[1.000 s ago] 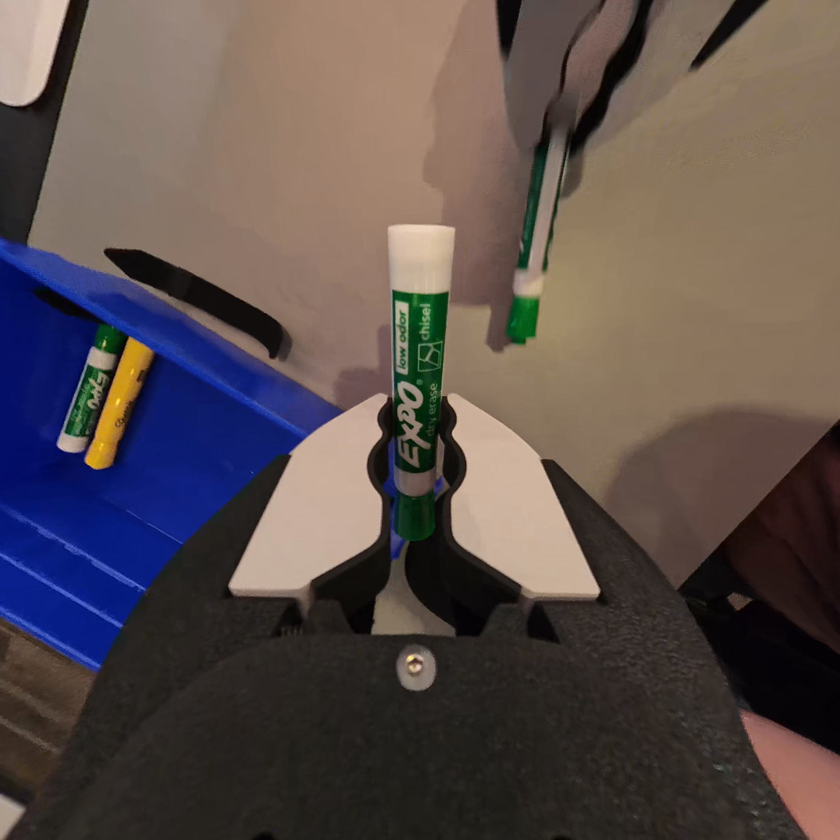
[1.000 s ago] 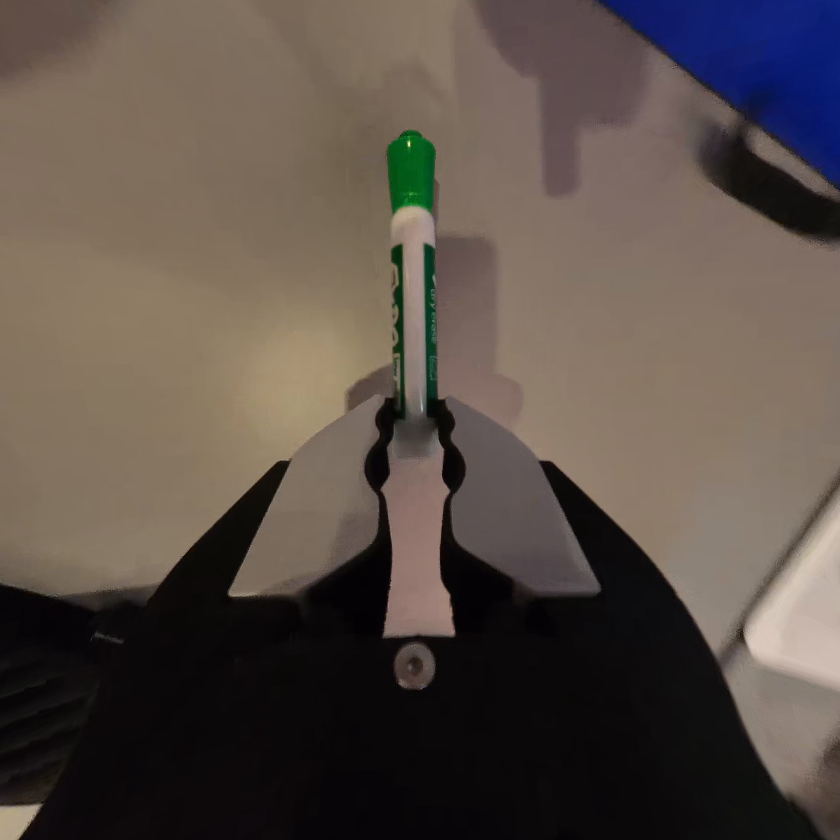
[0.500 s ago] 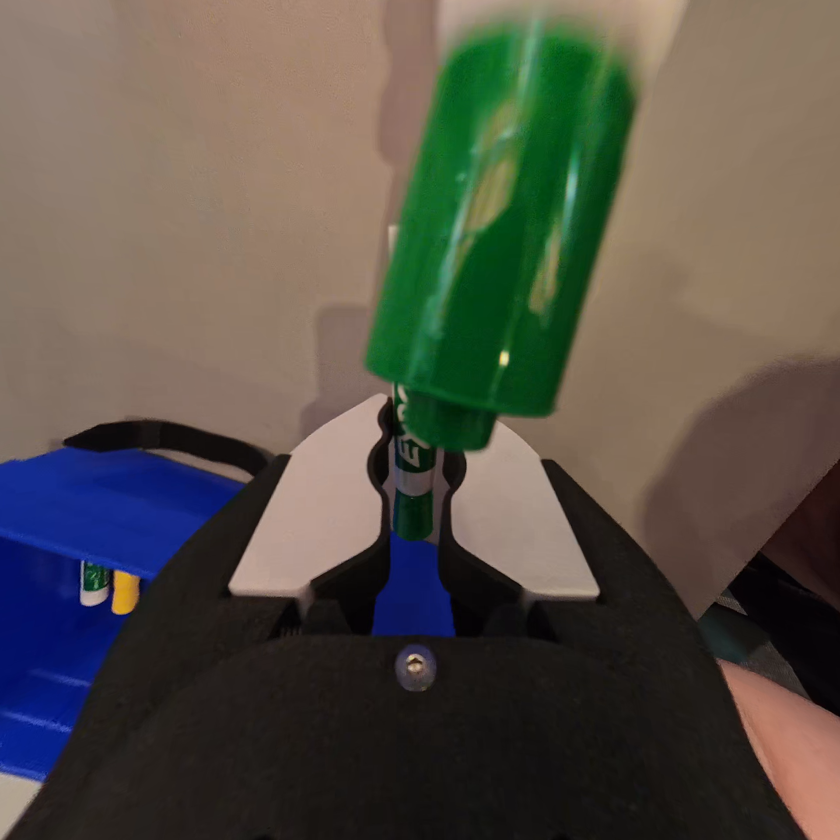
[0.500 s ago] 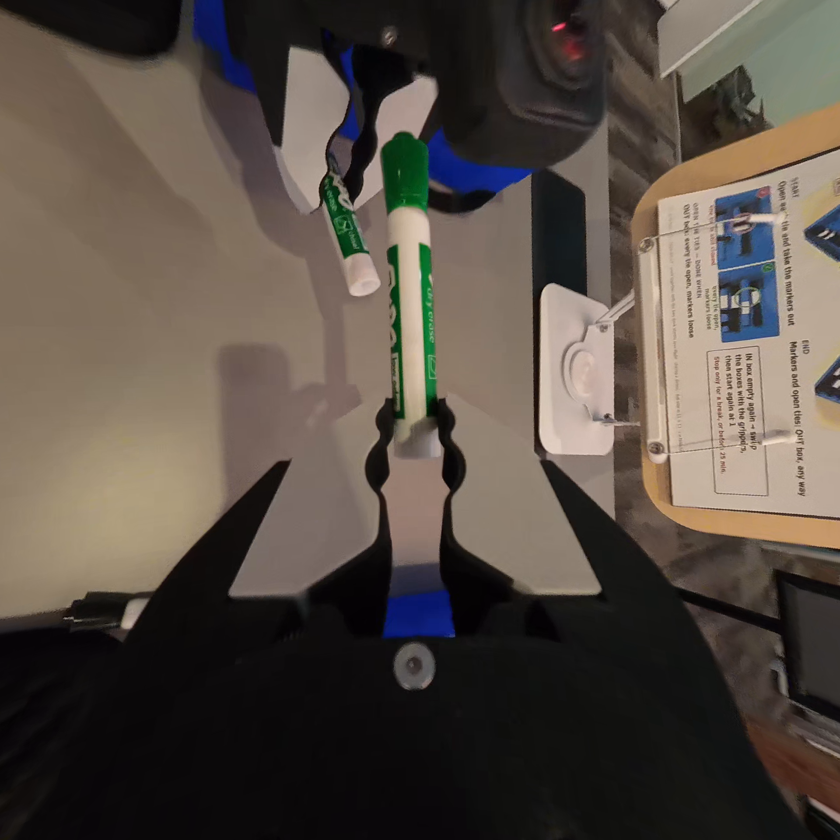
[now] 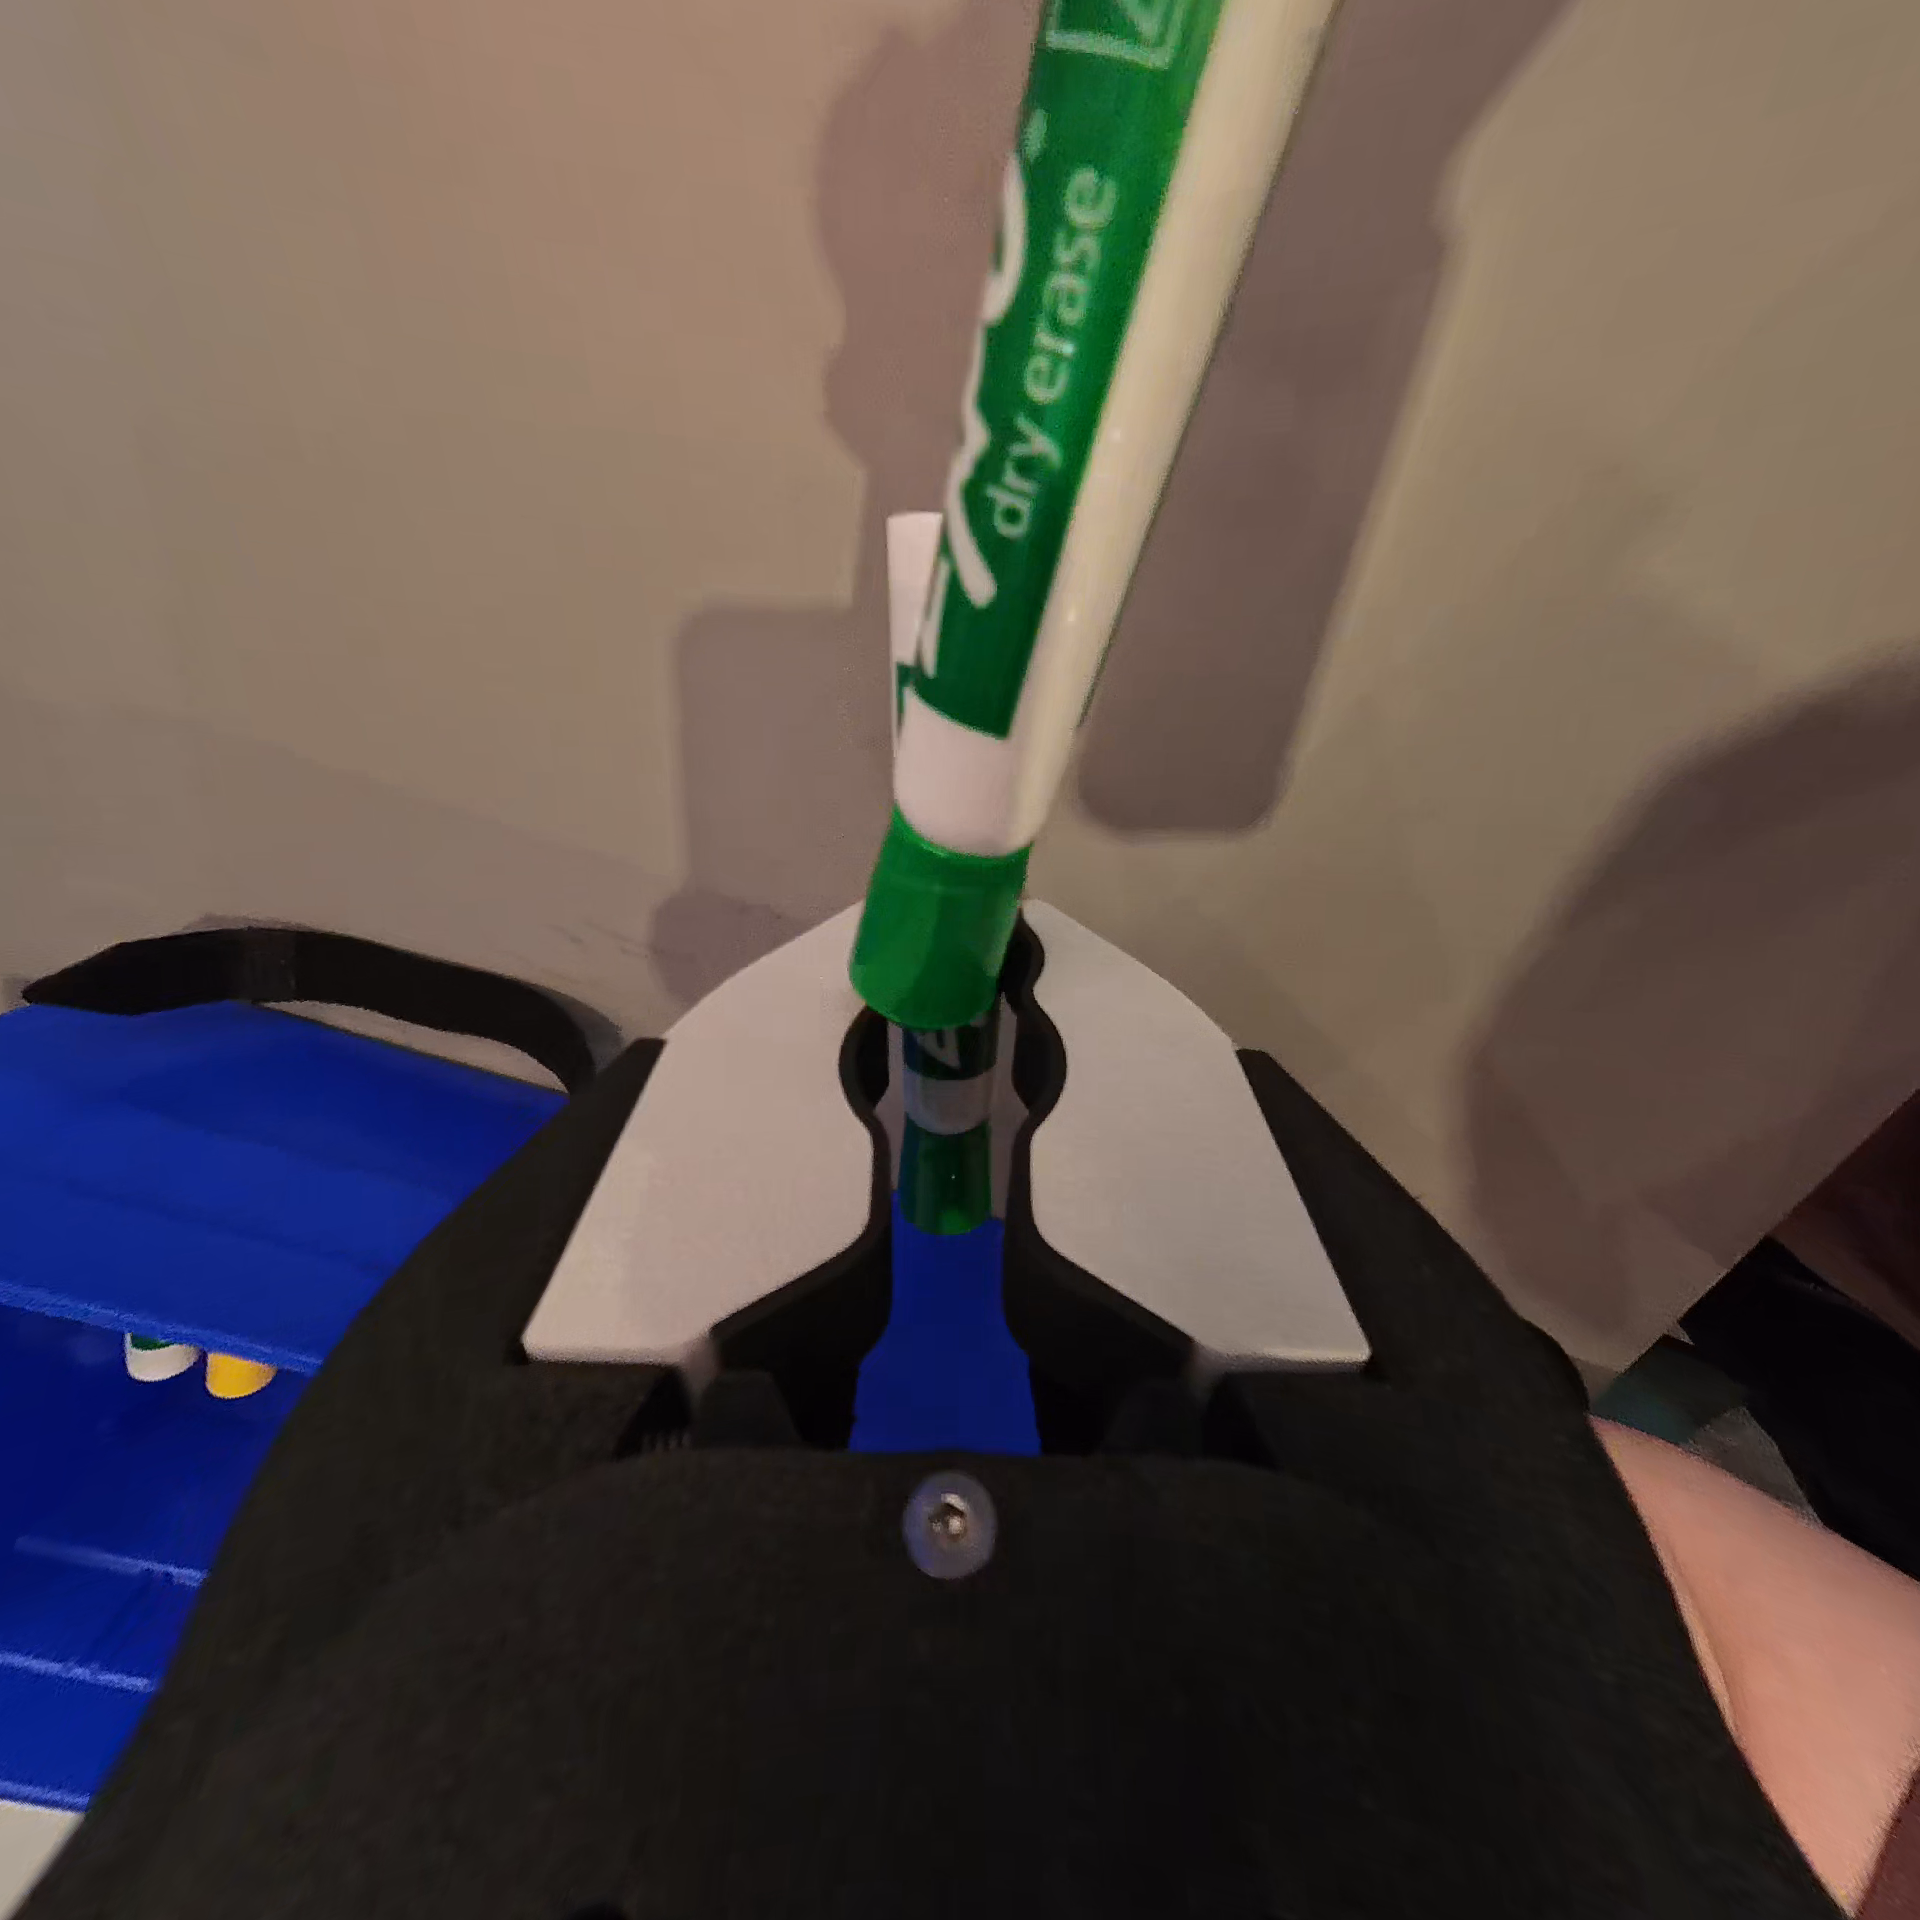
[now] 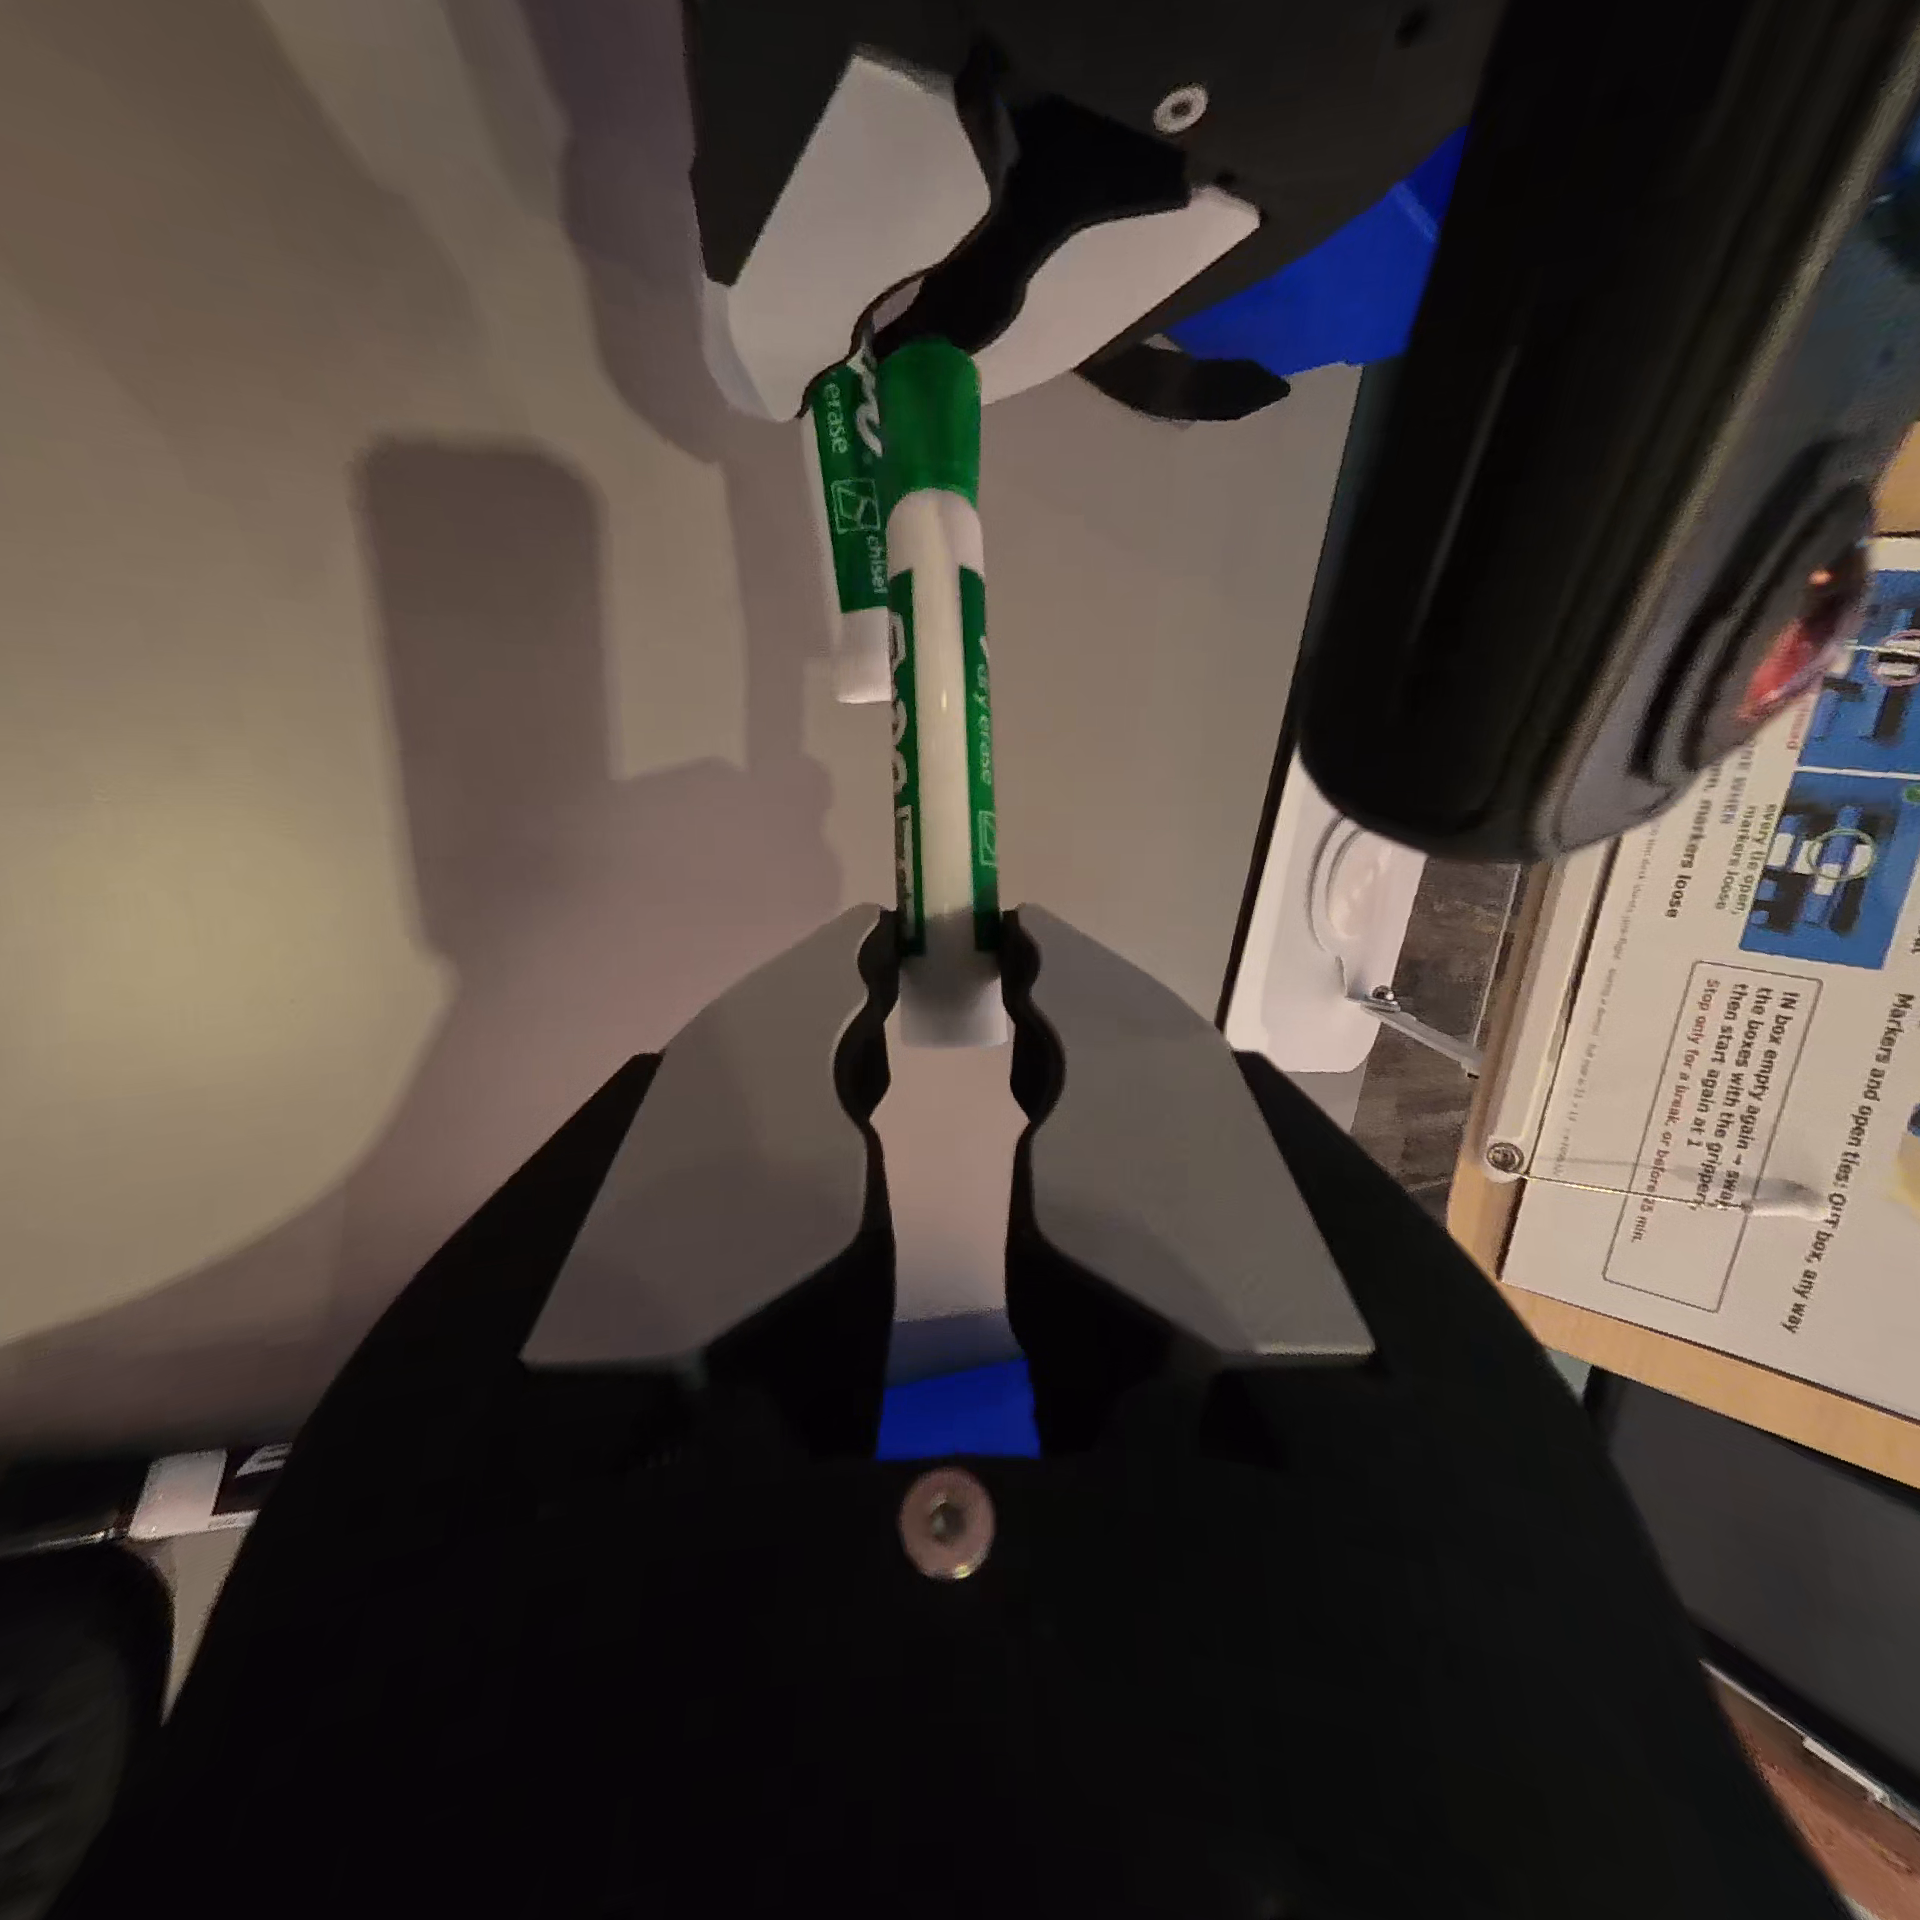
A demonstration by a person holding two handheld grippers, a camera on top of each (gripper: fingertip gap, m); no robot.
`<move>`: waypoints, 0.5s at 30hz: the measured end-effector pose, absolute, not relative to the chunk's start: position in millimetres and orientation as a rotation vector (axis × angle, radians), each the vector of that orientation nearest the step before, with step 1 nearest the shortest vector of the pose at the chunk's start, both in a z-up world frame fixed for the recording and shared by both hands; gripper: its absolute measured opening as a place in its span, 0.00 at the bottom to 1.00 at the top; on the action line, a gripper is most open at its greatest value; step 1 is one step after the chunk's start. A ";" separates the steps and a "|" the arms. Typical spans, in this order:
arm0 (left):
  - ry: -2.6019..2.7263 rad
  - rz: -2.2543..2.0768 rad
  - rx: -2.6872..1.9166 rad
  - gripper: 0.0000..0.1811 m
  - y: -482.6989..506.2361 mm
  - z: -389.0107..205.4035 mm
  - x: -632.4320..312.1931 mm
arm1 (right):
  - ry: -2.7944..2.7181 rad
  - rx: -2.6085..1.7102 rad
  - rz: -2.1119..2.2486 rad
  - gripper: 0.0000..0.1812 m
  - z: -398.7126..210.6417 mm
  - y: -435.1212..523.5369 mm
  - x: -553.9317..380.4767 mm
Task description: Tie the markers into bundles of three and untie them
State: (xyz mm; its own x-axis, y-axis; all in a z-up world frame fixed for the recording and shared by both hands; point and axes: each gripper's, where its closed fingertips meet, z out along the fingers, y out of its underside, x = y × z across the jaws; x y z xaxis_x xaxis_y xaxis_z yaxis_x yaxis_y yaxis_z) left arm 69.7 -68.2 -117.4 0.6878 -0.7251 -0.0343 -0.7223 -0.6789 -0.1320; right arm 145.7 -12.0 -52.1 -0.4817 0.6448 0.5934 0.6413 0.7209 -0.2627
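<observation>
My left gripper [image 5: 951, 966] is shut on a green-and-white marker [image 5: 948, 1132] near its cap; most of it is hidden. My right gripper [image 6: 951, 925] is shut on the white tail end of a second green marker [image 6: 940, 675]. This second marker comes down from the top of the left wrist view [image 5: 1081, 364], and its green cap rests at the left fingertips. In the right wrist view the left gripper [image 6: 914, 332] is at the top, and its marker [image 6: 852, 520] lies alongside mine, pointing the opposite way.
A blue bin [image 5: 208, 1143] sits at the left with a yellow marker [image 5: 237, 1377] and another marker inside. A black strap [image 5: 312, 966] lies behind it. An instruction sheet on a wooden board [image 6: 1714, 1091] and a white device [image 6: 1320, 935] are at the right. A person's arm [image 5: 1766, 1662] is nearby. There is about 12 centimeters between the tips of the two grippers. To the black strap [image 5: 312, 966]: left tips about 20 centimeters, right tips about 25 centimeters. It turns up in the right wrist view [image 6: 1144, 382] as well.
The two grippers have come together. The right gripper's marker has swung in until its cap meets the left fingertips, side by side with the left marker.
</observation>
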 end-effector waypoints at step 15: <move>1.283 -0.086 -2.686 0.11 -75.3 -113.5 81.2 | -2.190 -0.882 0.201 0.11 -43.4 -36.6 128.6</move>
